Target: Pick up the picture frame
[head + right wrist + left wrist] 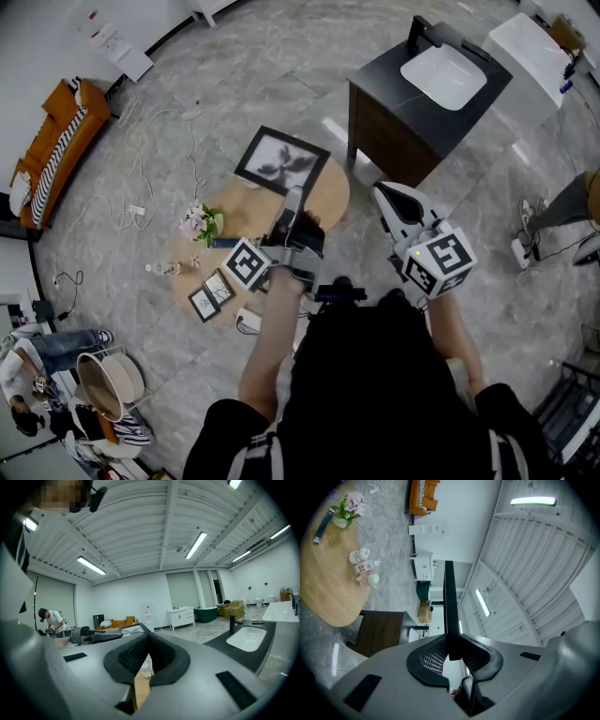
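Three picture frames, two tools, one desk.
One large picture frame (pixel 281 161) sits at upper centre of the head view. A small frame (pixel 203 303) and a second small frame (pixel 219 288) lie lower left on the one wooden desk (pixel 330 195), where one flower vase (pixel 202 223) also stands. There are two tools, the left tool (pixel 292 199) and the right tool (pixel 384 195). There is also one sink cabinet (pixel 394 127) and one orange sofa (pixel 56 141).
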### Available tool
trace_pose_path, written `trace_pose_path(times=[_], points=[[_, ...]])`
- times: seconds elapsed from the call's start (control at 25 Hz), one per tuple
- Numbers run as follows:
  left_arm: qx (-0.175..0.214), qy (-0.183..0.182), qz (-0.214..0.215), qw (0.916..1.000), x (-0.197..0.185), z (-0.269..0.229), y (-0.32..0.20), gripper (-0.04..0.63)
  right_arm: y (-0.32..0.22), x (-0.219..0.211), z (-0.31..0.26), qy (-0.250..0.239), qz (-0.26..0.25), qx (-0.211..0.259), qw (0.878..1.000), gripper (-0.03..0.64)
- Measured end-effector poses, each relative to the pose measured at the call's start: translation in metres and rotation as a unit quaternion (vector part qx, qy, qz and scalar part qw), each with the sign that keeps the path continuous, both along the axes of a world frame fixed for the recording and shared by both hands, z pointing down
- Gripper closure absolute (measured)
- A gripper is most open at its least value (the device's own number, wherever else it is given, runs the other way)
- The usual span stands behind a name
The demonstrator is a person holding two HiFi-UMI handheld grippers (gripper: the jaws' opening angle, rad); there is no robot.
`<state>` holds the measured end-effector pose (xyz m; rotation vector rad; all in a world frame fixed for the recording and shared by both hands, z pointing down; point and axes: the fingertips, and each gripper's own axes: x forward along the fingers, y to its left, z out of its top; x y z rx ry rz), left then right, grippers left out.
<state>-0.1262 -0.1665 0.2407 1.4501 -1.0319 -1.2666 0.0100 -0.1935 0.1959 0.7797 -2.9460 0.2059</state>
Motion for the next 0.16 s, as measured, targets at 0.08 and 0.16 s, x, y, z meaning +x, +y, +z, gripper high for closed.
trace_pose_path(times=[0.08, 0.16], points=[[-0.001, 0.000, 0.001, 1.0000, 0.0003, 0.0027, -0.0007, 0.512, -0.0004, 0.0004, 0.0027, 0.002, 0.001, -0.001, 1.000, 0.604], [-0.001, 0.000, 0.003, 1.0000, 0.0011, 0.0048, -0.0015, 0.514, -0.0007, 0.0006, 0.0053, 0.003, 0.001, -0.001, 1.000, 0.604]])
